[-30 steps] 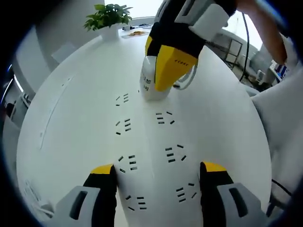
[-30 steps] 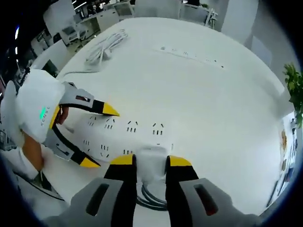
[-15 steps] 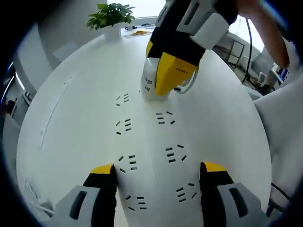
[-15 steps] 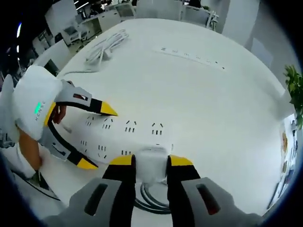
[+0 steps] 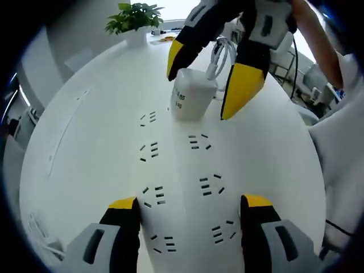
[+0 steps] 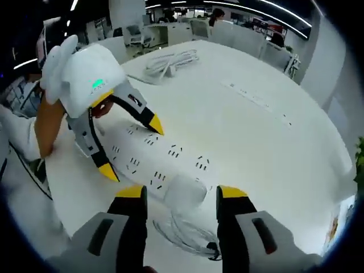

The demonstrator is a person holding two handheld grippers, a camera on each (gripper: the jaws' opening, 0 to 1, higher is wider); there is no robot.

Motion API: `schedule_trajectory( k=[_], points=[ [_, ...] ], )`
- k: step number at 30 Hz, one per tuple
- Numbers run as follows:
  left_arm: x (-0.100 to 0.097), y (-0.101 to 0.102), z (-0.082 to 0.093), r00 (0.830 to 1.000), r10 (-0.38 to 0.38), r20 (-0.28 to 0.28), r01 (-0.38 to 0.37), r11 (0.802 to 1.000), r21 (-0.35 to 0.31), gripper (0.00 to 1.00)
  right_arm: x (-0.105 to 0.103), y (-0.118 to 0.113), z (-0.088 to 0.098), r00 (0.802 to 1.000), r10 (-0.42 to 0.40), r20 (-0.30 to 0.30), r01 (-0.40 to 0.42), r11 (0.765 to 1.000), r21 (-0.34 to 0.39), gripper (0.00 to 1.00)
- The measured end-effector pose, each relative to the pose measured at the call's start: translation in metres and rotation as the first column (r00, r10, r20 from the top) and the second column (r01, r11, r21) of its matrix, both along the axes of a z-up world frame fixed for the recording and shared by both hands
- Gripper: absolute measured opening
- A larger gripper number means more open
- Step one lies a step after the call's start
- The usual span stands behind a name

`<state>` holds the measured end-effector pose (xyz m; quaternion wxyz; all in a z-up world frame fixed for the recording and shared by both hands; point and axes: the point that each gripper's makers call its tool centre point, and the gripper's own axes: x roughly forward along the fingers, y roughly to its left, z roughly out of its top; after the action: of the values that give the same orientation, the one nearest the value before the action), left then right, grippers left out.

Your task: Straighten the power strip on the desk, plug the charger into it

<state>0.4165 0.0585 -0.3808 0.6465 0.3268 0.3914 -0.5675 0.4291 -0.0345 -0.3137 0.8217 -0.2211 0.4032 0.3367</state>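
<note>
The power strip (image 5: 179, 182) lies flat on the white desk (image 5: 85, 131), and everything here arranges itself around it. At the strip's far end in the left gripper view stands the white charger (image 5: 190, 99), seated upright on the strip, its cable (image 5: 219, 54) looping up behind it. The right gripper (image 5: 205, 88) hangs over that end with its yellow-tipped jaws spread wide, one on each side of the charger and clear of it — released, nothing in its grasp. At the strip's near end the left gripper (image 5: 190, 207) straddles the strip, jaws parted to either side of it and gripping nothing. From the right gripper view the same story: the right gripper (image 6: 179, 196) stands open just in front of the charger (image 6: 185, 190), and the left gripper (image 6: 131, 148) brackets the strip (image 6: 153, 156) further along, a hand (image 6: 99, 111) behind it. Coiled cable (image 6: 187, 236) rests on the desk beside the charger end. Beyond the strip's far end sits a potted plant (image 5: 131, 20); well off to the strip's side lie a second power strip (image 6: 256, 102) and a bundle of white cord (image 6: 168, 60).
</note>
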Motion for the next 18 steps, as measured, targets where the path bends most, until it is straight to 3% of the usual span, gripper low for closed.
schedule_trajectory(
  k=[6, 10, 12, 15, 18],
  points=[
    [-0.002, -0.001, 0.001, 1.000, 0.016, 0.001, -0.016, 1.000, 0.017, 0.72, -0.002, -0.002, 0.009, 0.993, 0.061, 0.097, -0.064, 0.998, 0.026, 0.55],
    [-0.003, -0.001, 0.001, 1.000, 0.022, 0.001, -0.022, 1.000, 0.020, 0.72, 0.000, 0.001, 0.013, 0.968, 0.144, 0.203, -0.152, 0.988, 0.026, 0.58],
    [-0.003, -0.001, 0.001, 1.000, 0.021, 0.000, -0.021, 1.000, 0.018, 0.72, -0.006, 0.004, 0.011, 0.935, 0.259, 0.243, -0.261, 0.965, -0.025, 0.57],
    [-0.004, -0.002, 0.001, 1.000, 0.018, -0.001, -0.018, 1.000, 0.014, 0.72, -0.008, 0.008, 0.012, 0.887, 0.356, 0.294, -0.351, 0.934, -0.071, 0.57],
    [-0.005, -0.003, 0.002, 1.000, 0.018, -0.001, -0.018, 1.000, 0.012, 0.72, -0.008, 0.007, 0.012, 0.860, 0.419, 0.292, -0.409, 0.907, -0.098, 0.59]
  ],
)
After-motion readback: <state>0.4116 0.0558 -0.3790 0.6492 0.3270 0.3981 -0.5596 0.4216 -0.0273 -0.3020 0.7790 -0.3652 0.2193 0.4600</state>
